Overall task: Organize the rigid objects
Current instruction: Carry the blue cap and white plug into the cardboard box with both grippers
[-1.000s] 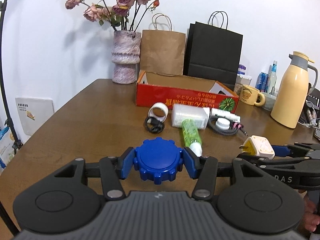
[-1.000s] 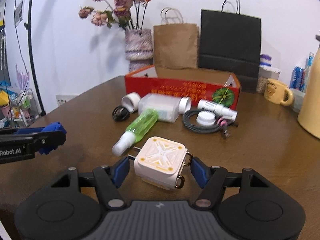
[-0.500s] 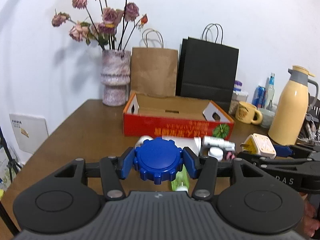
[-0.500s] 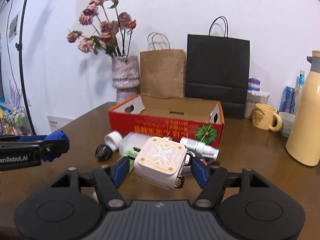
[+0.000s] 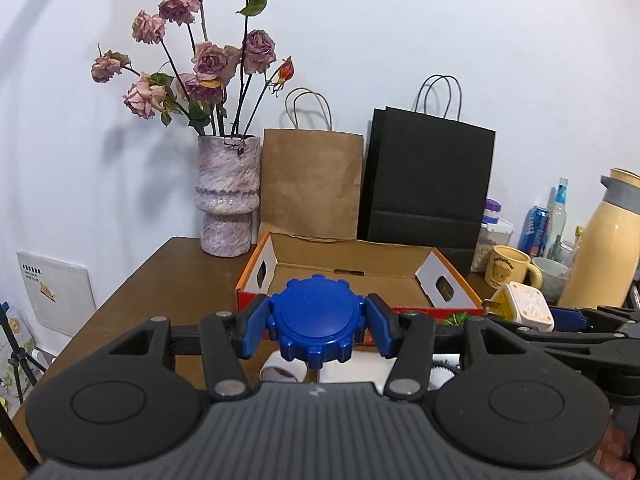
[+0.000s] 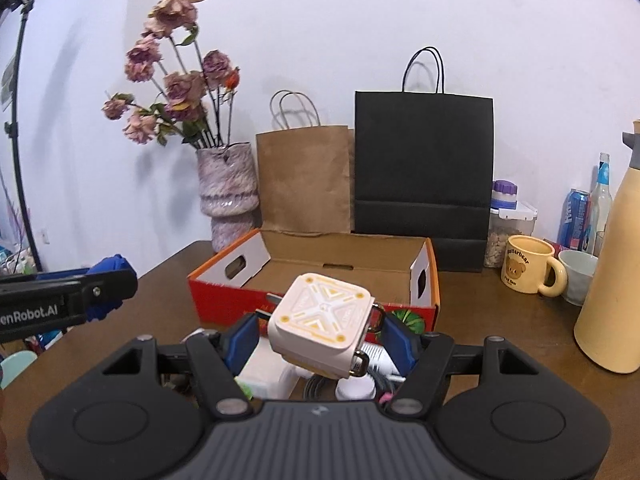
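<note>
My left gripper (image 5: 316,320) is shut on a blue ridged round lid (image 5: 316,316) and holds it in the air in front of the open red cardboard box (image 5: 352,268). My right gripper (image 6: 320,334) is shut on a white and yellow square plug adapter (image 6: 320,318), also raised before the box (image 6: 312,268). The adapter also shows at the right of the left wrist view (image 5: 520,306). The left gripper tip shows at the left of the right wrist view (image 6: 108,280). Loose white items (image 5: 280,368) lie below, mostly hidden by the grippers.
Behind the box stand a vase of dried roses (image 5: 228,204), a brown paper bag (image 5: 312,184) and a black paper bag (image 5: 428,176). At the right are a yellow mug (image 6: 528,268), a cream thermos (image 6: 616,272), cans and bottles. The brown table (image 5: 168,280) ends at the left.
Both grippers have risen and moved toward the box with their objects held. The box interior now shows; the loose items on the table have dropped below the grippers.
</note>
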`<state>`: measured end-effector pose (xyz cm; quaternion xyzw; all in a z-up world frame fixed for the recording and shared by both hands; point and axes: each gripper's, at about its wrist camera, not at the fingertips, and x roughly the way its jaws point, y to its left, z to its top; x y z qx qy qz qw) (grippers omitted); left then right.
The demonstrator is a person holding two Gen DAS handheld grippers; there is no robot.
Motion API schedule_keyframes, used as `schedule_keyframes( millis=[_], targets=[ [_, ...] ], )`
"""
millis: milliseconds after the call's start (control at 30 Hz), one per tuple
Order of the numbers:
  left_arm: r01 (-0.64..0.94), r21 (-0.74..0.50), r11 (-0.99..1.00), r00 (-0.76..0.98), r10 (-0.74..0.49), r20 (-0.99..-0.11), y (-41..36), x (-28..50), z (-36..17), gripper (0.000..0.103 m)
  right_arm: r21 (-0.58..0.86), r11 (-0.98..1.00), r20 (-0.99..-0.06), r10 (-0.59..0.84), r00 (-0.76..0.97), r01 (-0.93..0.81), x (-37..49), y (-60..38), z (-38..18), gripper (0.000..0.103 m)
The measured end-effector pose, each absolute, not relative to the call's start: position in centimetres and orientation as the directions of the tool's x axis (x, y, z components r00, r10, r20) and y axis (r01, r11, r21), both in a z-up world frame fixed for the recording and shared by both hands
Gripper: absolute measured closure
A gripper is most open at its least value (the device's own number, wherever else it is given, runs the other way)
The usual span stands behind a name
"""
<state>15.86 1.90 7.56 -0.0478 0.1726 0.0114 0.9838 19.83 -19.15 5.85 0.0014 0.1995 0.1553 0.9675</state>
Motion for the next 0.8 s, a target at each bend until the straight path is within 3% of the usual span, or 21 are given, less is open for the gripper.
schedule_keyframes(
  millis=[800],
  targets=[
    [-0.141, -0.140, 0.980, 0.921, 0.077, -0.383, 2.4, 31.0, 6.9, 0.049, 0.059, 0.959, -0.409, 0.276, 0.870, -0.277, 33.7, -17.3, 5.1, 0.036]
  ],
)
